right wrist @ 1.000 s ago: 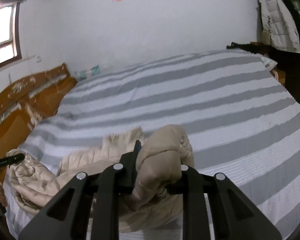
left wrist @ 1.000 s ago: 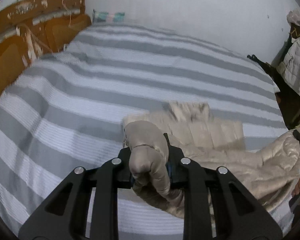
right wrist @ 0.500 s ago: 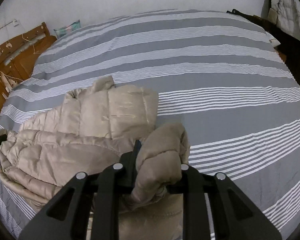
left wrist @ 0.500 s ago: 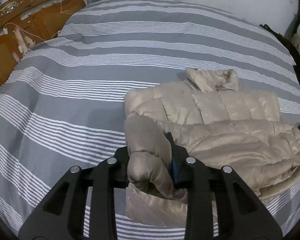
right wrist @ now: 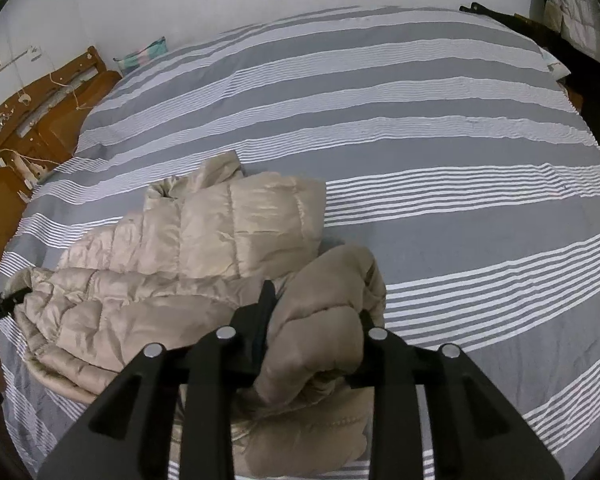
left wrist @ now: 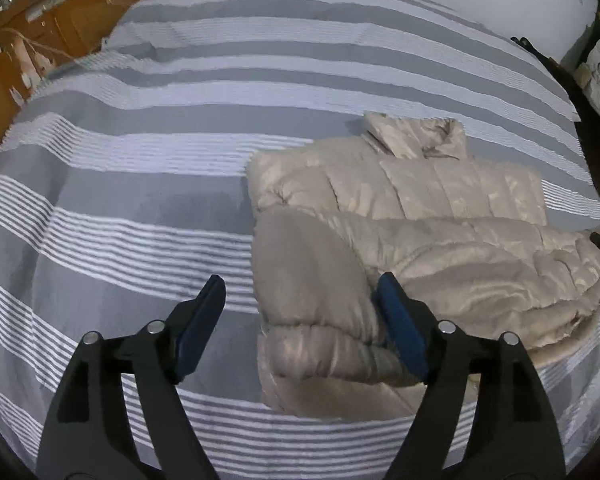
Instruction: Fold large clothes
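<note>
A beige puffer jacket [left wrist: 440, 200] lies on the striped bed, its lower half folded up over its body and its collar pointing away. My left gripper [left wrist: 300, 280] hangs over the folded left corner with its jaws opening wide. The right blue pad [left wrist: 400, 320] still touches the fabric and the left pad stands clear of it. In the right wrist view the jacket [right wrist: 220, 232] is bunched at its right corner. My right gripper [right wrist: 316, 304] holds that bunch between its fingers, jaws starting to open, and the fabric hides the right fingertip.
The grey and white striped bed cover [left wrist: 140, 184] stretches far beyond the jacket on all sides. A wooden headboard [right wrist: 40, 120] and a pillow [right wrist: 140, 56] are at the left. A white coat [right wrist: 572, 8] hangs by dark furniture at the right.
Both grippers came down toward the bed, laying the jacket's folded edge over its body. The left jaws went from shut on the fabric to wide apart. The right still holds its bunch.
</note>
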Available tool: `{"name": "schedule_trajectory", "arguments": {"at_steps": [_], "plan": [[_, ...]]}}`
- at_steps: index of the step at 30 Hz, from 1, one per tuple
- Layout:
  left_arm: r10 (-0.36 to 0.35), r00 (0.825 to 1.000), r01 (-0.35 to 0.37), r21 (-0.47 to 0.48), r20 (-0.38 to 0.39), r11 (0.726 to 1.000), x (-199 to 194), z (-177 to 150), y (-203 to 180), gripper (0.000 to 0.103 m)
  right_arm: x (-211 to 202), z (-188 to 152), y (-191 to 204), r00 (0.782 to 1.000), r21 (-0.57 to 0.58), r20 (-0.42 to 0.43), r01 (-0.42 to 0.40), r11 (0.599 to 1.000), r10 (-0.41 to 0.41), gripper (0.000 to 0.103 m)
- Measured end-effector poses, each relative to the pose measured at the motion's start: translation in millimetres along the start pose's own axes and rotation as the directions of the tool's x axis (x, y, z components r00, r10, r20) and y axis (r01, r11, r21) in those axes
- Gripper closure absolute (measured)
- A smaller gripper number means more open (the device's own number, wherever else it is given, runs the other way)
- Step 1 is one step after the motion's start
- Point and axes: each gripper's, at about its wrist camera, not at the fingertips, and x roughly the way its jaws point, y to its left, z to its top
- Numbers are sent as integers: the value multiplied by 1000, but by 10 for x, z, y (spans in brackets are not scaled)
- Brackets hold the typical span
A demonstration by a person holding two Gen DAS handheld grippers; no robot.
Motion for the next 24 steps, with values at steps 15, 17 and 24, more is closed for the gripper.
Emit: {"name": "schedule_trajectory", "arguments": {"at_steps": [15,17,24], "plan": [[-44,999,44,17,8,999,113,92,-179,72,-146,-10,55,999,-6,-21,-35,999,34,70],[-49,999,49,11,13,999,62,128,-150,76,-199,51,123,1000,-31,13,-27,999,27,72],[-37,994,38,-10,103,999,-263,499,-89,81,-539,508,386,985,-58,146,-88,994,96,76]]}}
